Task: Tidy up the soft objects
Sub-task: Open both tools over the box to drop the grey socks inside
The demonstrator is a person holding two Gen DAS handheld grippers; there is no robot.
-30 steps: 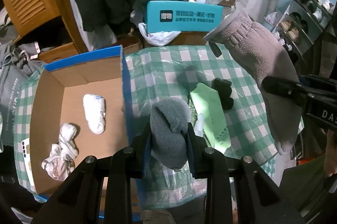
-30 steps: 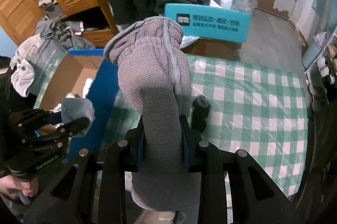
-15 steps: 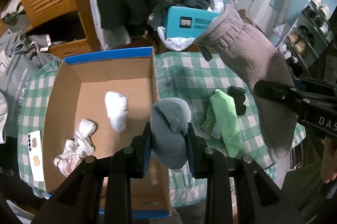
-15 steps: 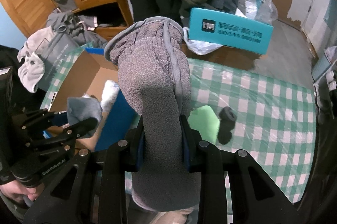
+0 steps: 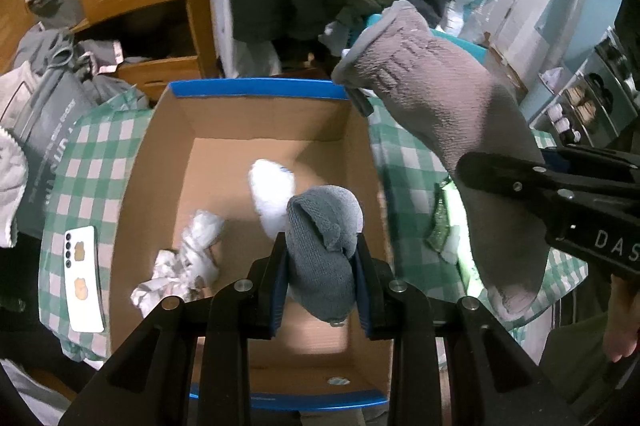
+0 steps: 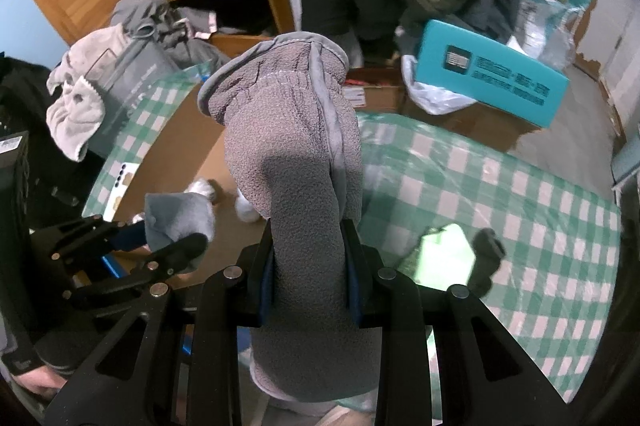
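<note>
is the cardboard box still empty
No, a white sock and crumpled white socks already lie inside the cardboard box.

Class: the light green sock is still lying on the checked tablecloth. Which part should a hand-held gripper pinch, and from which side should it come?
Pinch the light green sock across its narrow width near the middle, coming from above. It lies flat on the green-and-white checked tablecloth, so there is probably no raised edge for a sideways approach. Keep clear of the small black sock right beside it.
</note>
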